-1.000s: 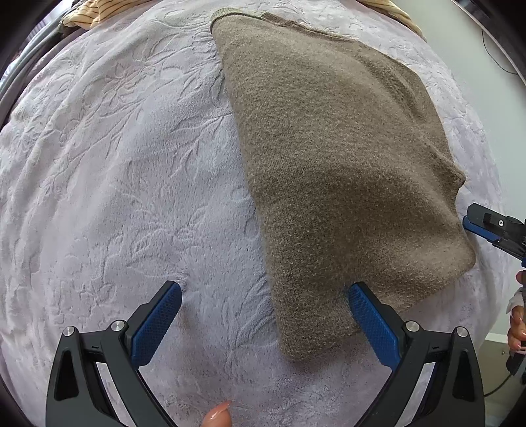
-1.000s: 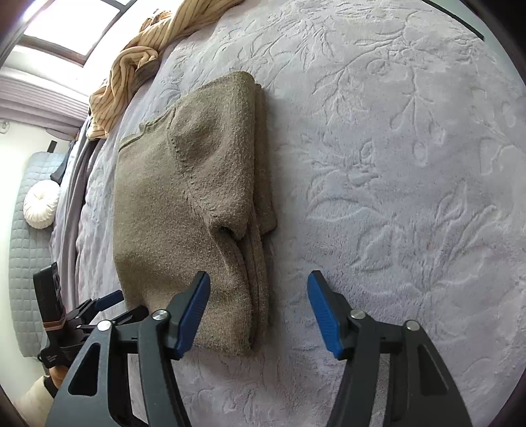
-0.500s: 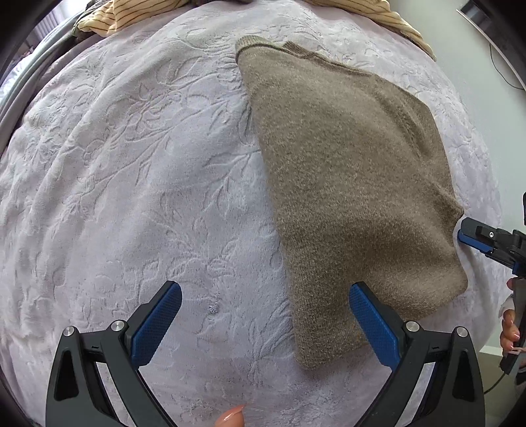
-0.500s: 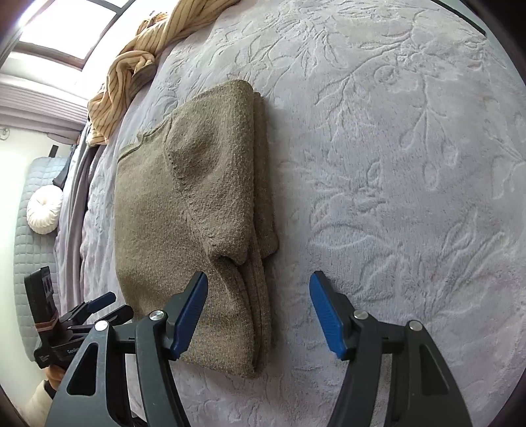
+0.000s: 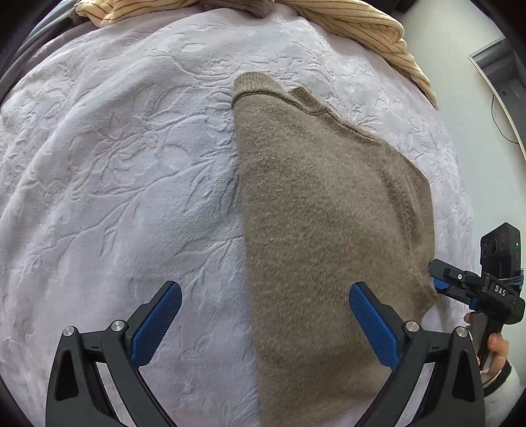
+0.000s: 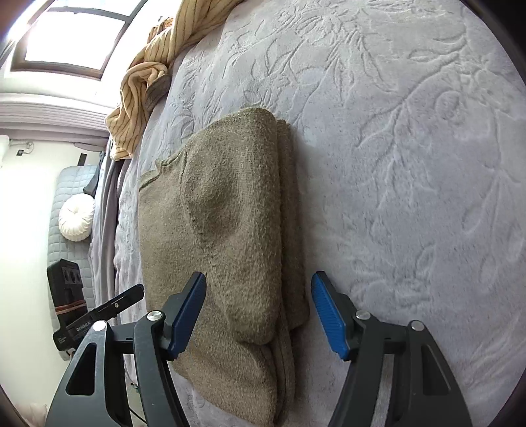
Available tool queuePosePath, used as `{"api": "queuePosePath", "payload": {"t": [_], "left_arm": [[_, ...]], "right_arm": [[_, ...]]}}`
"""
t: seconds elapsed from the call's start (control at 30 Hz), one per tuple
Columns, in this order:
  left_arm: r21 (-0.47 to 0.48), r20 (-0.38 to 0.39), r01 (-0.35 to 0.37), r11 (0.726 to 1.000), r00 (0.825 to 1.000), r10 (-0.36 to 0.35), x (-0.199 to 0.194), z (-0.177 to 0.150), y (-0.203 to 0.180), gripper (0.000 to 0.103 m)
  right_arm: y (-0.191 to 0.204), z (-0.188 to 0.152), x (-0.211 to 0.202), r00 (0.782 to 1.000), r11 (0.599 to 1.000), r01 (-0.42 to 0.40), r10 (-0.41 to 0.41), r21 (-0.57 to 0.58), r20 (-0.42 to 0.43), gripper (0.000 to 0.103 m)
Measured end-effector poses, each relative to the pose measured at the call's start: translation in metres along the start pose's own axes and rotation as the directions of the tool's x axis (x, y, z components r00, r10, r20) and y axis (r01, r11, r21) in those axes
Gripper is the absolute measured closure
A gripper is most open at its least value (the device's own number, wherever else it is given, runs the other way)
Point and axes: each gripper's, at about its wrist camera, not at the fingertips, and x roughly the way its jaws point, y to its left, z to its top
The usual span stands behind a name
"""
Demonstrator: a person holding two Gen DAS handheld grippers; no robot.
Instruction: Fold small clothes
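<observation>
Both grippers slid along brown sweater [image 5: 322,236], left gripper [image 5: 263,325] & right gripper [image 6: 259,315] spread, unpinched; sweater's near edge cut off.

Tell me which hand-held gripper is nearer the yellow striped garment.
Neither, clearly. Both hand-held grippers, left and right, sit open at the brown sweater's near end; the yellow striped garment lies beyond its far end.

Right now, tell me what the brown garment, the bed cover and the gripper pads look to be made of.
Brown garment: apparently a wool-like knit, matte and fuzzy, with a ribbed neck edge. Bed cover: seemingly plush fleece or velvet, pale lilac-grey, with an embossed leaf pattern. Pads: likely blue rubber or plastic, finely textured, on black arms that look like plastic.
</observation>
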Motion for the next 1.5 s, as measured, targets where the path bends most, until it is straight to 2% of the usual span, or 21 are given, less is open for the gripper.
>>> {"api": "queuePosePath", "payload": {"t": [0.07, 0.13, 0.2, 0.27, 0.33, 0.4, 0.43, 0.57, 0.6, 0.63, 0.67, 0.73, 0.8, 0.87, 0.93, 1.2, 1.33, 1.5], "left_arm": [[0.009, -0.008, 0.008, 1.000, 1.000, -0.007, 0.013, 0.010, -0.003, 0.001], [-0.001, -0.005, 0.044, 0.999, 0.999, -0.044, 0.024, 0.018, -0.006, 0.001], [-0.017, -0.007, 0.077, 0.997, 0.997, -0.077, 0.029, 0.020, -0.008, 0.001], [-0.017, -0.017, 0.100, 0.995, 0.995, -0.101, 0.033, 0.020, -0.012, 0.001], [0.008, -0.021, 0.122, 0.993, 0.992, -0.122, 0.034, 0.020, -0.023, 0.001], [0.041, -0.015, 0.092, 0.995, 0.996, -0.092, 0.034, 0.018, -0.030, 0.001], [0.046, -0.017, 0.090, 0.995, 0.996, -0.089, 0.036, 0.017, -0.031, 0.001], [-0.004, -0.043, 0.131, 0.991, 0.990, -0.131, 0.047, 0.017, -0.024, 0.001], [0.004, -0.040, 0.128, 0.992, 0.991, -0.128, 0.048, 0.017, -0.025, 0.003], [0.025, -0.034, 0.120, 0.993, 0.992, -0.119, 0.046, 0.017, -0.029, 0.010], [0.040, -0.029, 0.109, 0.993, 0.994, -0.108, 0.041, 0.014, -0.029, 0.018], [0.073, -0.012, 0.102, 0.992, 0.995, -0.101, 0.034, 0.010, -0.033, 0.032], [0.097, 0.006, 0.100, 0.990, 0.995, -0.101, 0.023, 0.007, -0.035, 0.043], [0.097, 0.018, 0.120, 0.988, 0.992, -0.123, 0.011, 0.006, -0.035, 0.054], [0.089, 0.031, 0.149, 0.985, 0.988, -0.153, -0.006, 0.005, -0.034, 0.057], [0.134, 0.088, 0.164, 0.977, 0.980, -0.177, -0.085, -0.023, -0.022, 0.057], [0.134, 0.086, 0.150, 0.980, 0.983, -0.162, -0.115, -0.054, 0.007, 0.057], [0.088, 0.069, 0.111, 0.990, 0.991, -0.117, -0.144, -0.108, 0.064, 0.057]], "right_arm": [[-0.003, 0.008, 0.012, 0.999, 0.999, -0.033, 0.033, 0.008, -0.037, 0.033], [-0.003, 0.015, 0.023, 0.994, 0.997, -0.075, 0.076, 0.009, -0.074, 0.032], [0.000, 0.019, 0.033, 0.990, 0.996, -0.090, 0.089, -0.004, -0.105, 0.027], [0.008, 0.022, 0.041, 0.988, 0.995, -0.093, 0.089, -0.027, -0.124, 0.026], [0.019, 0.024, 0.045, 0.983, 0.990, -0.129, 0.121, -0.051, -0.138, 0.026], [0.029, 0.024, 0.046, 0.974, 0.981, -0.184, 0.173, -0.067, -0.145, 0.025], [0.031, 0.024, 0.047, 0.974, 0.980, -0.186, 0.175, -0.074, -0.143, 0.024], [0.016, 0.025, 0.058, 0.967, 0.979, -0.201, 0.196, -0.014, -0.160, 0.025], [0.013, 0.026, 0.061, 0.966, 0.979, -0.204, 0.203, 0.008, -0.158, 0.026], [0.010, 0.026, 0.062, 0.966, 0.978, -0.207, 0.209, 0.027, -0.154, 0.028], [0.010, 0.026, 0.063, 0.965, 0.977, -0.210, 0.214, 0.046, -0.151, 0.031], [0.012, 0.023, 0.067, 0.965, 0.980, -0.192, 0.198, 0.053, -0.169, 0.066], [0.014, 0.020, 0.066, 0.960, 0.972, -0.223, 0.232, 0.073, -0.160, 0.069], [0.018, 0.017, 0.060, 0.946, 0.955, -0.280, 0.292, 0.099, -0.142, 0.070], [0.027, 0.013, 0.053, 0.928, 0.935, -0.336, 0.350, 0.115, -0.129, 0.070], [0.080, -0.022, 0.029, 0.884, 0.891, -0.443, 0.453, 0.103, -0.114, 0.070], [0.110, -0.056, 0.037, 0.871, 0.881, -0.462, 0.472, 0.103, -0.135, 0.070], [0.149, -0.109, 0.075, 0.856, 0.879, -0.461, 0.477, 0.124, -0.198, 0.070]]}}
